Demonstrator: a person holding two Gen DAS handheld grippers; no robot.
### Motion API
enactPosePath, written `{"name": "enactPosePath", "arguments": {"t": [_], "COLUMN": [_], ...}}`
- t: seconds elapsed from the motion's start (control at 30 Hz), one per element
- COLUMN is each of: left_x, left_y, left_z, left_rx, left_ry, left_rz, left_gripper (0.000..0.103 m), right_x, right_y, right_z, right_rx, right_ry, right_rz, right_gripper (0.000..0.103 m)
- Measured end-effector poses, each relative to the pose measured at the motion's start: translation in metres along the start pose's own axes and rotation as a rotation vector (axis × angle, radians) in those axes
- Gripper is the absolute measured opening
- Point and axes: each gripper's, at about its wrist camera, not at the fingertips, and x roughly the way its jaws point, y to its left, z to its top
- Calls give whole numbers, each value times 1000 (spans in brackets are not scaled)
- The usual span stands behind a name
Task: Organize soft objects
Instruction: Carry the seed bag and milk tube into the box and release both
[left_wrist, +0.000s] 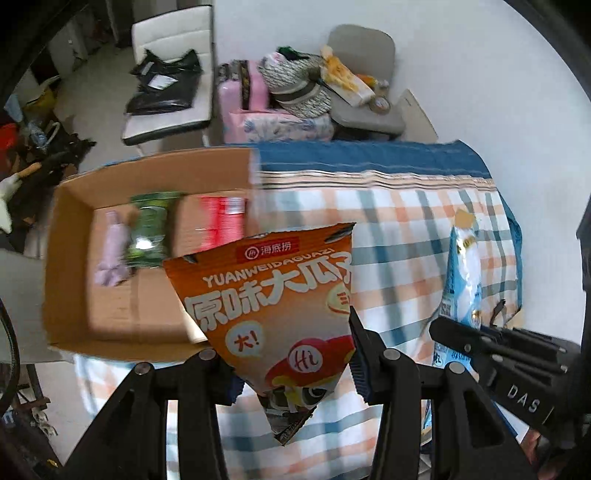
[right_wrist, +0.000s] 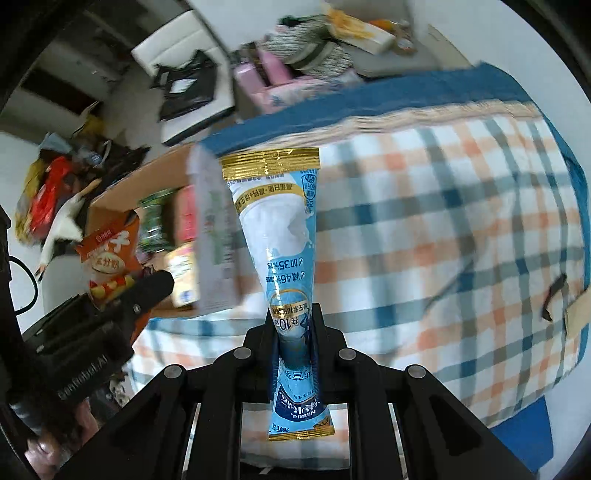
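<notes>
My left gripper is shut on an orange sunflower-seed bag and holds it above the near right corner of an open cardboard box. The box holds a green packet, a pink cloth roll and a red packet. My right gripper is shut on a long blue and white milk-powder pouch, held above the plaid bedspread. The right gripper also shows in the left wrist view, to the right of the seed bag. The left gripper with the orange bag shows in the right wrist view.
The box stands at the bed's left side. Beyond the bed are a white chair with a black bag, a pink suitcase and a grey chair piled with things. Clutter lies on the floor at far left.
</notes>
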Motion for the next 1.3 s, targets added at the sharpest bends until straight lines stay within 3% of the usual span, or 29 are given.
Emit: {"name": "enactPosePath", "arguments": {"t": [0.3, 0.57, 0.93, 1.13, 1.27, 1.3], "left_x": [-32, -17, 68, 93, 99, 102], "left_y": [112, 185, 240, 241, 237, 238], "left_z": [-21, -15, 9, 14, 17, 18], "left_rx": [-103, -166, -195, -172, -151, -152], "left_ry": [-32, 20, 213, 261, 274, 283], "left_rz": [75, 94, 69, 52, 99, 102], "left_gripper": [42, 42, 43, 43, 50, 51], "right_x": [21, 61, 153, 186, 201, 205], "right_y": [127, 198, 216, 218, 219, 220], "right_z": [-7, 9, 51, 63, 67, 68], "right_rx": [-121, -140, -18, -6, -22, -33], "right_ry": [32, 63, 141, 169, 187, 201], "right_rz": [72, 68, 10, -25, -51, -52], "right_gripper": [15, 15, 15, 15, 17, 22]}}
